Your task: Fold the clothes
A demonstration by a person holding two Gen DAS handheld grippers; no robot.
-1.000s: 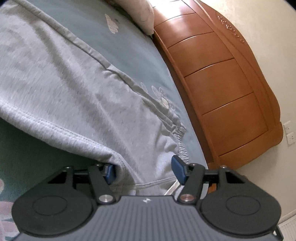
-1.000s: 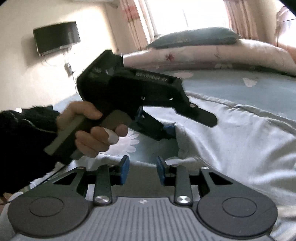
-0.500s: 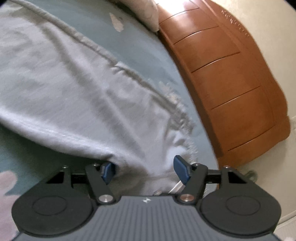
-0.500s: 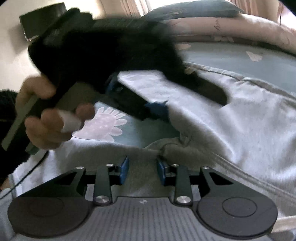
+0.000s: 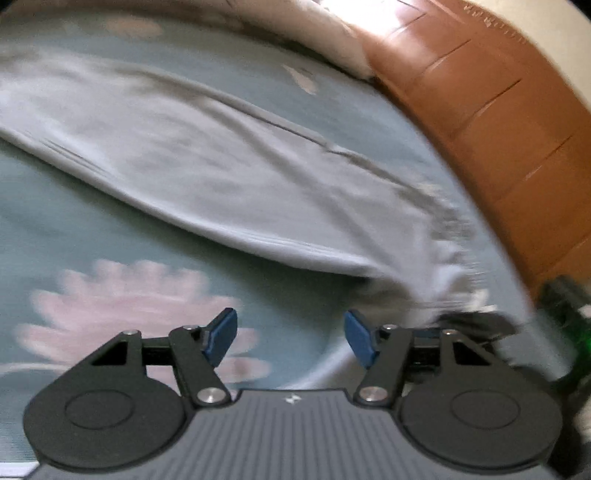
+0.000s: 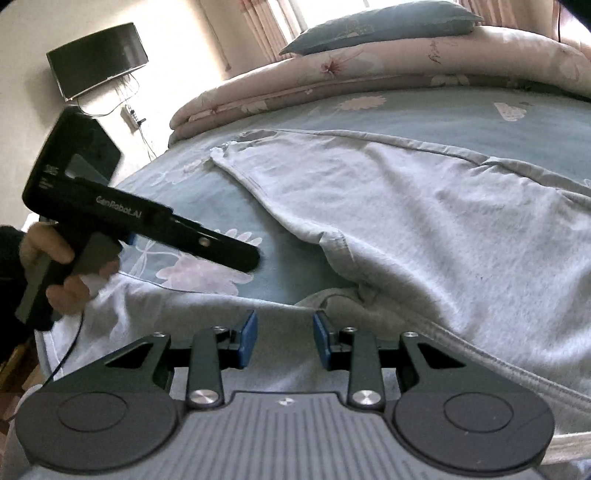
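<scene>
1. My left hand (image 6: 48, 266) grips the handle of my left gripper (image 5: 290, 338), at the far left of the right wrist view, well apart from the grey garment (image 6: 424, 221).
2. The left gripper points down at the teal bedsheet (image 5: 92, 206), over a pink flower print (image 5: 122, 295). Its jaws are closing, and between the blue pads (image 5: 221, 334) there is only the sheet, no cloth. The garment edge lies just beyond the right pad, not touching it.
3. The grey garment is spread over the middle of the bedsheet. In the left wrist view it runs from the upper left down to the lower right, and this view is blurred.
4. My right gripper (image 6: 283, 338) is at the near edge of the garment. Its jaws stand at a narrow gap with grey cloth lying between them; I cannot tell if the pads (image 6: 248, 338) press on it.
5. Behind the garment, a folded pink quilt (image 6: 369, 77) with a pillow (image 6: 380, 27) on top lies across the bed.
6. To the right of the garment, in the left wrist view, a brown wooden bed board (image 5: 498, 122) borders the sheet.
</scene>
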